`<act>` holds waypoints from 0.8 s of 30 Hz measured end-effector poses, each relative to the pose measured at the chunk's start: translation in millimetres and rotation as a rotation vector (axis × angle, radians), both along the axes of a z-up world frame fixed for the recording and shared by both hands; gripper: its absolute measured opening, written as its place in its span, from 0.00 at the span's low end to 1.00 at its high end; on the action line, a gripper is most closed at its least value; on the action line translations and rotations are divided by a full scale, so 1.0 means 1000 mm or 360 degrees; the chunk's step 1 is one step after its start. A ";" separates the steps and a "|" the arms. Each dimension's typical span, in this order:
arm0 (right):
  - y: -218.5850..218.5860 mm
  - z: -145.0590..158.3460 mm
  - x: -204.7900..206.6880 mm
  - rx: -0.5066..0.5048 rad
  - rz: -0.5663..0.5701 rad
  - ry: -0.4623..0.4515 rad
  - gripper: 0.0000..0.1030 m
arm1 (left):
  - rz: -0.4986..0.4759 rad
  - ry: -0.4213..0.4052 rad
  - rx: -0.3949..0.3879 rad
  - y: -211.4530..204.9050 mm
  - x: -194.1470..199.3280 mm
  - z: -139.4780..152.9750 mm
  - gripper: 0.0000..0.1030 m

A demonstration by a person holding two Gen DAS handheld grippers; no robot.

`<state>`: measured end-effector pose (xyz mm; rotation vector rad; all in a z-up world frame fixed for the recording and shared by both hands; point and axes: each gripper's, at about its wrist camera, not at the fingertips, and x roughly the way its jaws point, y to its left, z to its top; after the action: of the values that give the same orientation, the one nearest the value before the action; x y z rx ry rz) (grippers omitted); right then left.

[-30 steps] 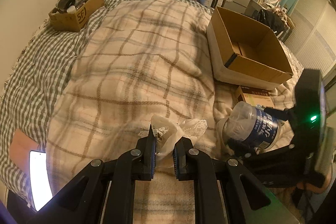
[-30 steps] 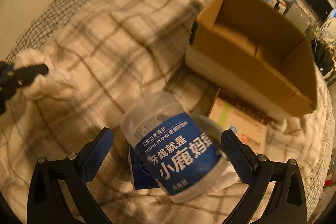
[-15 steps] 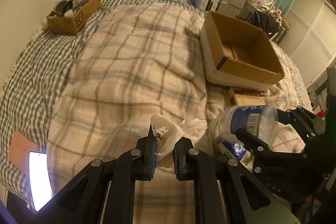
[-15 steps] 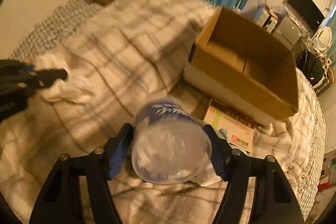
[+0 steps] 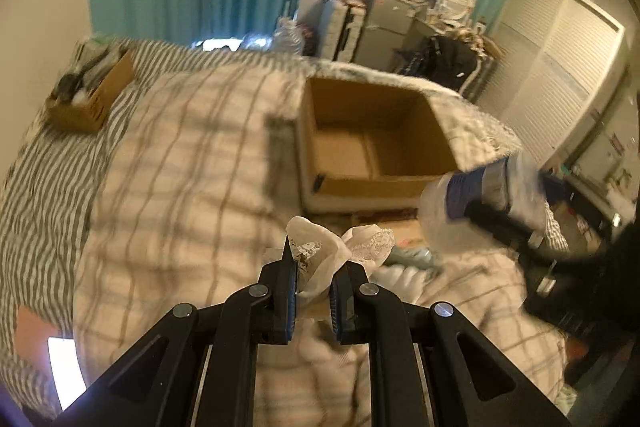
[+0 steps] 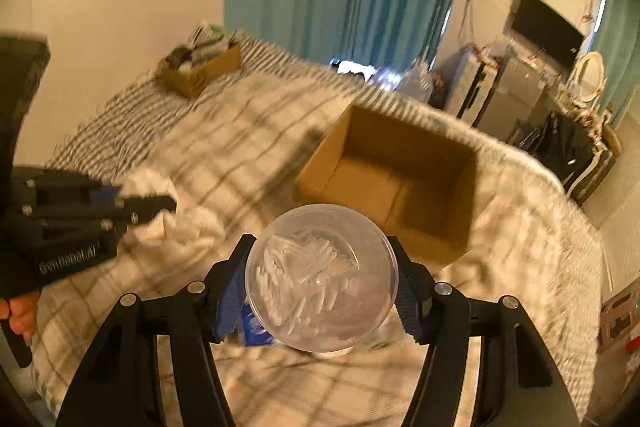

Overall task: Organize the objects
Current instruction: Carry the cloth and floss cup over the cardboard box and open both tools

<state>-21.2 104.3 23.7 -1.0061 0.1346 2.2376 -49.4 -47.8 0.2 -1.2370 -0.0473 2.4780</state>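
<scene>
A: Where are we w/ the tidy-up?

B: Mid-carry, I'd say. One bed [image 5: 168, 163] under a plaid blanket, one big open box [image 6: 384, 183] on it, looks empty inside. Both loads are up off the bed and heading its way.

A: Grippers?

B: Right gripper [image 6: 322, 287] is clenched on the jar [image 6: 322, 277], a clear tub w/ a blue label, base toward the cam, white picks inside. Held near the box's front edge, not over it yet. Left gripper [image 5: 313, 297] is pinched tight on the cloth [image 5: 340, 247], white w/ lace trim, in front of the box.

A: Next?

B: Prob. bring each over the opening, lower, let go. Jar's round and slick, so keep the squeeze till it's inside.

A: Counts?

B: 2 grippers, 1 jar, 1 cloth, 1 big box, 1 small box [image 5: 90, 95] of odds at the far corner. Smth else lies by the box front; too blurred to tell.
</scene>
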 end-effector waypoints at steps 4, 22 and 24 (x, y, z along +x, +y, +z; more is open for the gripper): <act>0.033 0.039 0.009 0.0074 -0.0053 0.0063 0.61 | -0.0083 0.0065 -0.0012 0.028 -0.021 0.021 0.12; 0.221 0.014 -0.023 -0.0079 -0.0285 0.0139 0.61 | -0.0212 0.0060 -0.0089 0.132 -0.177 -0.007 0.12; 0.234 -0.004 -0.026 -0.0113 -0.0319 0.0107 0.61 | -0.0229 0.0067 -0.0139 0.140 -0.186 -0.020 0.12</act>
<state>-47.4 338.3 20.0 -0.9121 0.3319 2.0963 -235.5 92.5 -20.0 -1.1783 0.1574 2.4028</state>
